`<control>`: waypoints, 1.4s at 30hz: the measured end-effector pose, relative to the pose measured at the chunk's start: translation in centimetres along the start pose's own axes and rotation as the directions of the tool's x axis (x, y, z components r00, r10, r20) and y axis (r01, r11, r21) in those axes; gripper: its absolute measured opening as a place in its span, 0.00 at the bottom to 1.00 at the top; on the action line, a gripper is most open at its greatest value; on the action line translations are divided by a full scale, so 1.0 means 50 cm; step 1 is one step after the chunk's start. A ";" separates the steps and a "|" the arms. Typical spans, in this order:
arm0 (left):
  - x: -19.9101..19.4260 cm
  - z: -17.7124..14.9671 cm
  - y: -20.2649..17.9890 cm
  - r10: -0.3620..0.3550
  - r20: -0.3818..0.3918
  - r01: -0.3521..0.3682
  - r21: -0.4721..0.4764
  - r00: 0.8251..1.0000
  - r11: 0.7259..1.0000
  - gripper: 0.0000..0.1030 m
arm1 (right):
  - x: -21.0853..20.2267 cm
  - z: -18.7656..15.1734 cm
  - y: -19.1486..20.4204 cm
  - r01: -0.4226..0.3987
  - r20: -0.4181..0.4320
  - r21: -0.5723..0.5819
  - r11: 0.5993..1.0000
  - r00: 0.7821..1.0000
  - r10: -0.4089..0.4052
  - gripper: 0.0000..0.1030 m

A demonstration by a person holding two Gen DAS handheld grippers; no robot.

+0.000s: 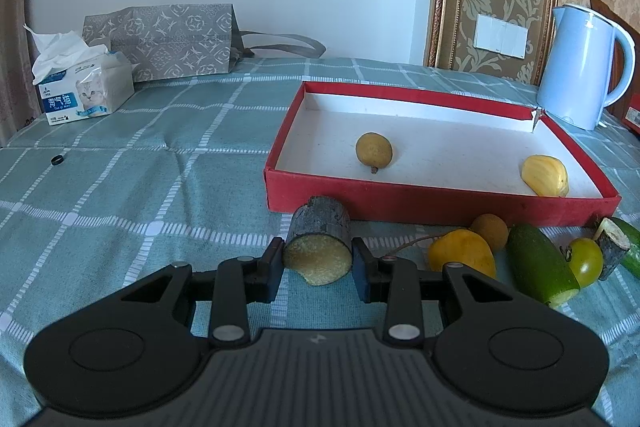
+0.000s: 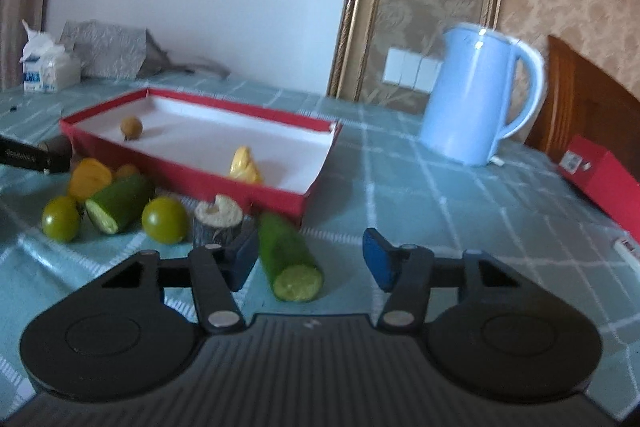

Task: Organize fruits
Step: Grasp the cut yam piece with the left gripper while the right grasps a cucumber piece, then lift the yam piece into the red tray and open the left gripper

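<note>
My left gripper (image 1: 318,259) is shut on a dark-skinned sugarcane piece (image 1: 320,245) with a yellow cut face, just before the red box (image 1: 440,205). The box holds a longan (image 1: 374,150) and a yellow jackfruit piece (image 1: 545,175). Right of the cane lie a yellow fruit (image 1: 460,253), another longan (image 1: 489,230), a cucumber piece (image 1: 542,263) and a green tomato (image 1: 585,261). My right gripper (image 2: 310,259) is open around a cucumber piece (image 2: 289,259) on the cloth, the piece lying nearer its left finger. A second sugarcane piece (image 2: 218,223) and two green tomatoes (image 2: 165,219) (image 2: 61,218) lie left of it.
A blue kettle (image 2: 476,95) stands right of the box. A tissue pack (image 1: 86,91) and a grey bag (image 1: 160,41) sit at the back left. A small black ring (image 1: 57,159) lies on the cloth. A red carton (image 2: 604,179) is at the far right.
</note>
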State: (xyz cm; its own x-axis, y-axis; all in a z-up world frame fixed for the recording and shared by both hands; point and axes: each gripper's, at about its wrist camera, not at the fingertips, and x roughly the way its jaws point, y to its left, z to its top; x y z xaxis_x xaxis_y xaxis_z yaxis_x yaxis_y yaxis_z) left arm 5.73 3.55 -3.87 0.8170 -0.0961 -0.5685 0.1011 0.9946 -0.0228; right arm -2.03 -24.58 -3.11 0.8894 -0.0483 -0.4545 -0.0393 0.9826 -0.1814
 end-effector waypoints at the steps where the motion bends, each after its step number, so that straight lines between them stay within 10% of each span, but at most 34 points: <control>1: 0.000 0.000 0.000 -0.001 0.000 0.001 -0.001 1.000 1.000 0.33 | 0.008 0.000 0.000 -0.007 -0.010 0.002 1.000 1.000 0.007 0.48; 17: 0.000 0.001 0.000 -0.001 0.000 0.001 -0.002 1.000 1.000 0.33 | 0.078 0.001 -0.010 -0.134 -0.105 0.091 0.987 0.984 0.144 0.31; 42: 0.000 0.001 0.001 0.002 0.004 -0.002 -0.020 1.000 1.000 0.33 | -0.003 0.034 -0.052 -0.107 0.119 0.206 0.973 0.989 0.084 0.30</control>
State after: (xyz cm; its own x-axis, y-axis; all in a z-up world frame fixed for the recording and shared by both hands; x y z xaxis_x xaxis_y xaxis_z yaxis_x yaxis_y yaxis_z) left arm 5.75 3.60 -3.82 0.8193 -0.0942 -0.5656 0.0883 0.9954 -0.0378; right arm -1.27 -26.82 -1.10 0.9309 0.0561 -0.3609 -0.0399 0.9978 0.0524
